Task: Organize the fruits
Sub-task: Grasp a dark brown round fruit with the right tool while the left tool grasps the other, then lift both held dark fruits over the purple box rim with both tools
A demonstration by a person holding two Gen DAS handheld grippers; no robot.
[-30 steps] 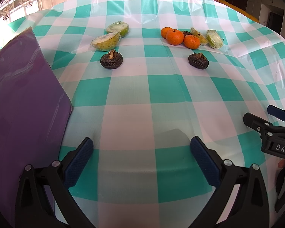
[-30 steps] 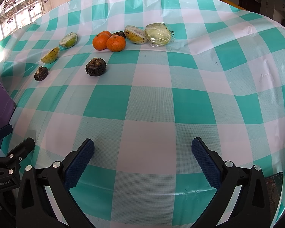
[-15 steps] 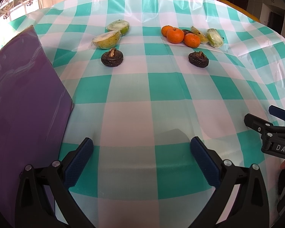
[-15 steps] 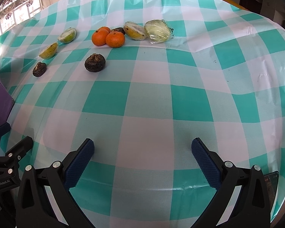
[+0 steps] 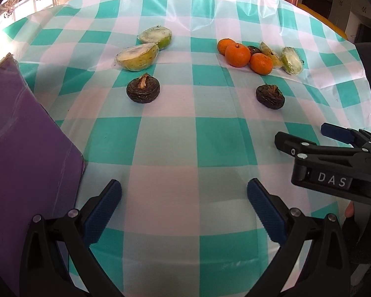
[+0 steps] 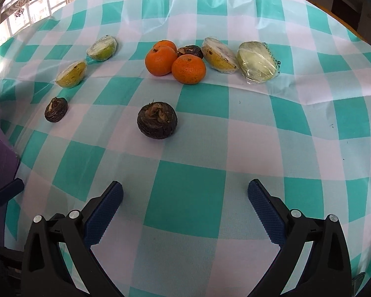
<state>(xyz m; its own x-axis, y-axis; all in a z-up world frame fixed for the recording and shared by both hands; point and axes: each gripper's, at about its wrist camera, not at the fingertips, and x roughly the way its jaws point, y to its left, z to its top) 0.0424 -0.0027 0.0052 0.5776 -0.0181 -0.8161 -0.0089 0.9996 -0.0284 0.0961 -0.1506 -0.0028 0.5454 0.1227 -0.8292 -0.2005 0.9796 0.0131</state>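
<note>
Fruit lies on a green-and-white checked tablecloth [image 5: 222, 138]. Three oranges [image 6: 188, 69] sit in a cluster with a dark fruit [image 6: 190, 50] behind them and two wrapped fruit halves [image 6: 257, 61] to their right. A dark brown fruit [image 6: 157, 120] lies alone ahead of my right gripper [image 6: 185, 198], which is open and empty. Another dark fruit [image 5: 143, 91] and two wrapped halves [image 5: 137, 56] lie to the left, ahead of my left gripper [image 5: 184, 195], also open and empty. The right gripper also shows in the left wrist view [image 5: 316, 139].
A purple board [image 5: 24, 153] lies at the table's left side, close to the left gripper's left finger. The table's far edge meets a wall and a window at the back left. A doorway stands at the back right.
Both grippers have moved forward toward the fruit, the right one more, so the lone dark fruit is now much nearer to it. Both stay open. No fruit has moved.
</note>
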